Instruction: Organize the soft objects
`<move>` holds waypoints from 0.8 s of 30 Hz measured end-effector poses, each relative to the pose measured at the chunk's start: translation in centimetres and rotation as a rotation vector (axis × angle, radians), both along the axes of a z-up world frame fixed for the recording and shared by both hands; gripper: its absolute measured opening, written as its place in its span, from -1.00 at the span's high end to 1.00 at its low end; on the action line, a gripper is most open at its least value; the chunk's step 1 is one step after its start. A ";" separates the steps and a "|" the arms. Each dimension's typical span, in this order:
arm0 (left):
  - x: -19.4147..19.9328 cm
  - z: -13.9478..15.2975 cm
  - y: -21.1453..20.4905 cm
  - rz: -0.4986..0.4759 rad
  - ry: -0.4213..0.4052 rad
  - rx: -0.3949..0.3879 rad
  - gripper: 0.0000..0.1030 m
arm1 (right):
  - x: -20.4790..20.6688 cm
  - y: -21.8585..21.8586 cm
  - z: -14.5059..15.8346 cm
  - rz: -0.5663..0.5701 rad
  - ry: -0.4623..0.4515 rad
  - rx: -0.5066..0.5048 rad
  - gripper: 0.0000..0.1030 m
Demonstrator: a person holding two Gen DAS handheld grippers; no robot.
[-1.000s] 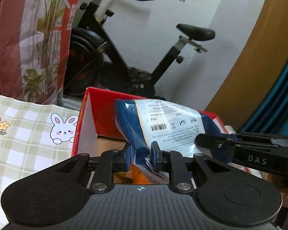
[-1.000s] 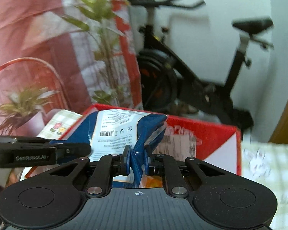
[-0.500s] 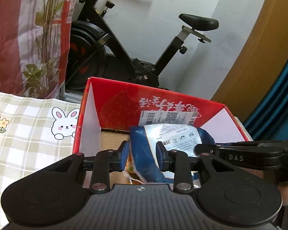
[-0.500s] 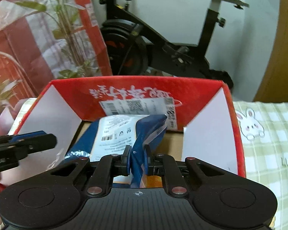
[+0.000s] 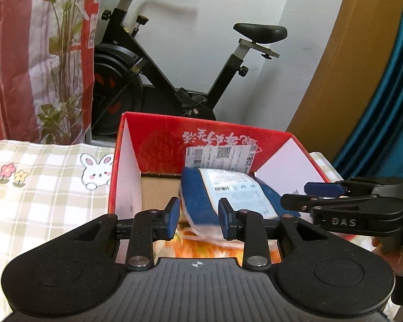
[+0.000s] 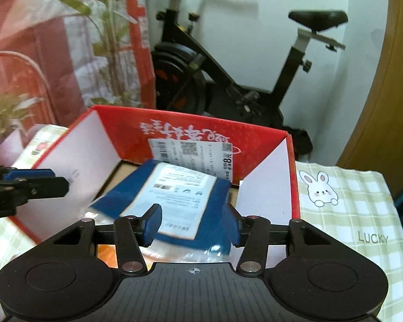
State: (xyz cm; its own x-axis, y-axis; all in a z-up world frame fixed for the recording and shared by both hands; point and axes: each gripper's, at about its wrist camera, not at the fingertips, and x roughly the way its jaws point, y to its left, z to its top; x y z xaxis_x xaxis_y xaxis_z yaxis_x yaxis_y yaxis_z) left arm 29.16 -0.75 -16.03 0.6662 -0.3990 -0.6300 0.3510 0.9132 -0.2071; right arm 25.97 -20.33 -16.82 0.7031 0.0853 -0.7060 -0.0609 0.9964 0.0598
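Observation:
A soft blue bag with a white printed label (image 5: 228, 187) lies inside an open red cardboard box (image 5: 158, 139), tilted against the far wall. It also shows in the right wrist view (image 6: 174, 193), in the same box (image 6: 258, 136). My left gripper (image 5: 198, 218) is open, its fingers either side of the bag's near end. My right gripper (image 6: 192, 226) is open wide just above the bag's near edge. Neither holds it. The right gripper's fingers show at the right of the left wrist view (image 5: 322, 196).
The box stands on a checked cloth with rabbit prints (image 5: 48, 177) (image 6: 344, 204). An exercise bike (image 5: 174, 61) stands behind the box by a white wall. A red patterned curtain with a plant (image 5: 40, 53) is at the left. An orange pack lies under the bag's near end (image 5: 201, 249).
Both grippers lowered the blue bag into the red box, then opened and let it go. The bag now rests in the box.

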 end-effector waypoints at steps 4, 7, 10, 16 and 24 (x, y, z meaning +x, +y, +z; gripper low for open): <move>-2.4 0.2 0.8 0.000 -0.005 -0.005 0.36 | -3.5 0.3 1.0 0.039 -0.064 0.019 0.09; -4.2 0.3 1.0 -0.008 -0.007 -0.011 0.36 | -5.9 0.4 1.5 0.059 -0.104 0.030 0.10; -6.0 0.1 0.8 -0.020 -0.028 -0.001 0.36 | -8.2 0.4 1.9 0.066 -0.142 0.053 0.10; -8.6 -0.1 0.2 -0.042 -0.053 0.025 0.36 | -12.2 0.2 1.9 0.071 -0.195 0.091 0.10; -11.7 -2.1 0.1 -0.090 -0.081 0.035 0.36 | -16.7 1.0 -1.2 0.129 -0.211 0.054 0.09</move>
